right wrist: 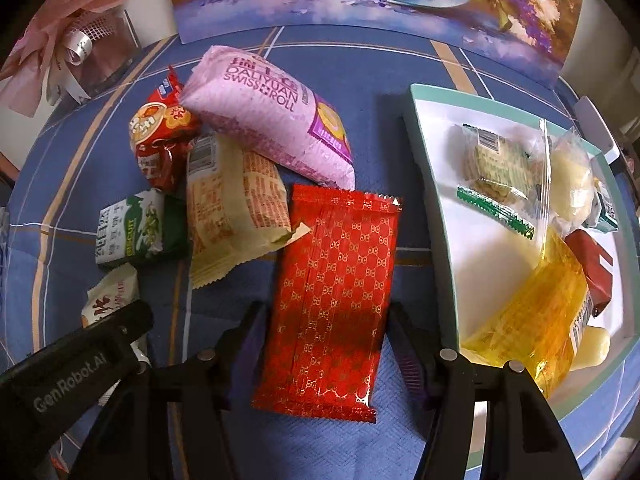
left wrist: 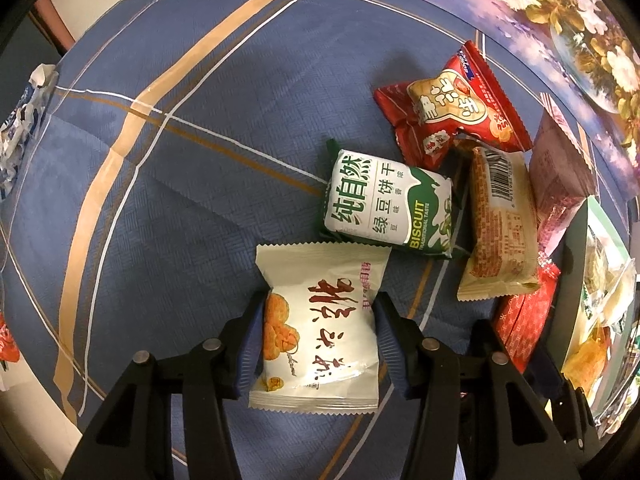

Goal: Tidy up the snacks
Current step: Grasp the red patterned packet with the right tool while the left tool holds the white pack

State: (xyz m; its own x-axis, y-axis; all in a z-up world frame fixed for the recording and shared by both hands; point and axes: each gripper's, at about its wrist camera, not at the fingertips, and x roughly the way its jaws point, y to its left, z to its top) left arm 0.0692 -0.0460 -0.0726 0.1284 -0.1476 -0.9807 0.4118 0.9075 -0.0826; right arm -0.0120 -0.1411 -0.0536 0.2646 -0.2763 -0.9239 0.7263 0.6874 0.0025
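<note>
The white snack packet point(left wrist: 320, 336) with the orange biscuit picture lies flat on the blue tablecloth point(left wrist: 180, 200), and the left gripper point(left wrist: 318, 328) is clenched on it, a blue pad point(left wrist: 252, 344) pressed against each long side. Just beyond it lies a green and white biscuit packet point(left wrist: 388, 200), and next to that a cream packet point(left wrist: 500, 224) with a barcode facing up, its far end touching a red peanut packet point(left wrist: 448, 108).

The red packet with a gold pattern point(right wrist: 336, 296) lies flat on the cloth between the fingers of the right gripper point(right wrist: 328, 344). The jaws stand one on each side of it; the left pad sits right at its edge, while a thin gap shows at the right pad point(right wrist: 408, 356), so it looks released, not squeezed. The cream packet's crimped end point(right wrist: 296, 234) touches the red packet's left edge, and a pink Swiss roll packet point(right wrist: 272, 112) lies just past both, tilted across the cream one.

To the right stands a shallow white box with a pale green rim point(right wrist: 424, 168), near the red packet but apart from it. Inside are a yellow clear-wrapped snack point(right wrist: 532, 312), a green-edged clear packet of crackers point(right wrist: 496, 172), a pale bun in a clear bag point(right wrist: 572, 184) and a small dark red packet point(right wrist: 596, 272).

A flower picture point(right wrist: 380, 0) stands at the far edge of the cloth, and a pink ribboned gift point(right wrist: 68, 40) sits at the far left
</note>
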